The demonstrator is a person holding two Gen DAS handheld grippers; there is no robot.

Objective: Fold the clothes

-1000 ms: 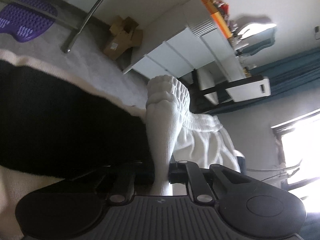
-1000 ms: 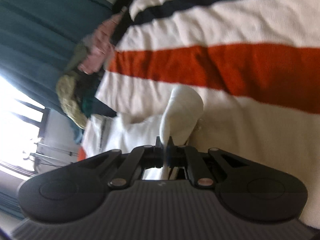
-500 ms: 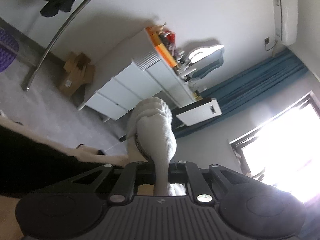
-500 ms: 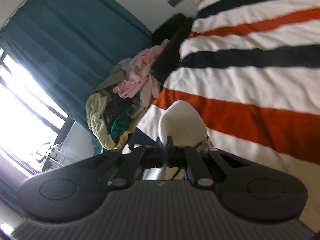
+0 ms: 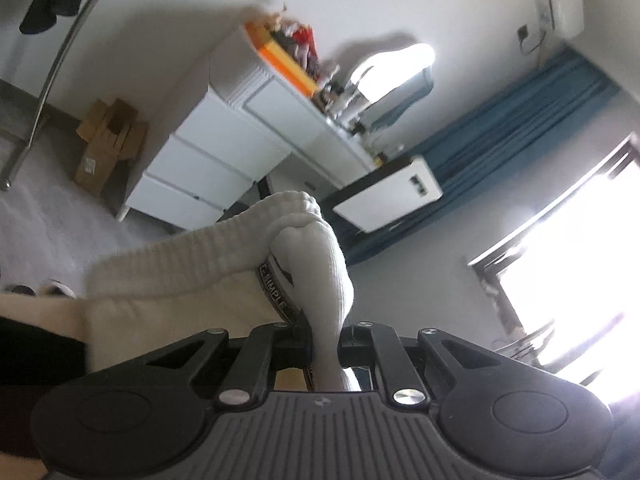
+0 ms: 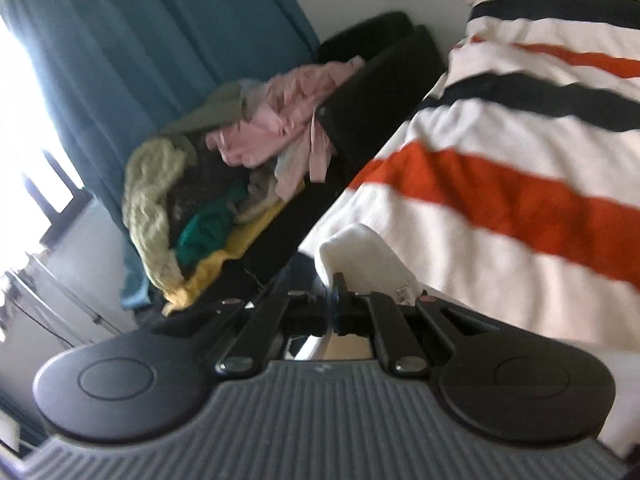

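The left tool [image 5: 322,334] is closed tight on a bunched fold of a white ribbed garment [image 5: 224,256], the knit squeezed between its jaws and rising above them in a rounded knob. A dark woven label [image 5: 278,292] with pale lettering is tucked against the left side of that knob, just above the jaws. From the pinch the garment's ribbed band runs off to the left and lower, with smoother cream cloth hanging below it. Behind it stands a white chest of drawers [image 5: 224,152] against the wall, its top crowded with small items that are too blurred to name, and a brown cardboard box [image 5: 106,146] sits on the floor just left of the chest. A blue curtain [image 5: 504,148] hangs to the right beside a bright window. The right tool [image 6: 334,312] is also clamped shut, its jaws all but touching, with a thin edge of the same white garment [image 6: 360,252] nipped between them and a soft white hump of cloth standing just beyond the tips. That hump lies above a bed cover [image 6: 500,184] striped in white, orange-red and black. To the left, a heap of mixed clothes [image 6: 224,184] in pink, pale yellow and green lies piled beside the bed's dark edge, with a teal curtain [image 6: 160,48] behind.
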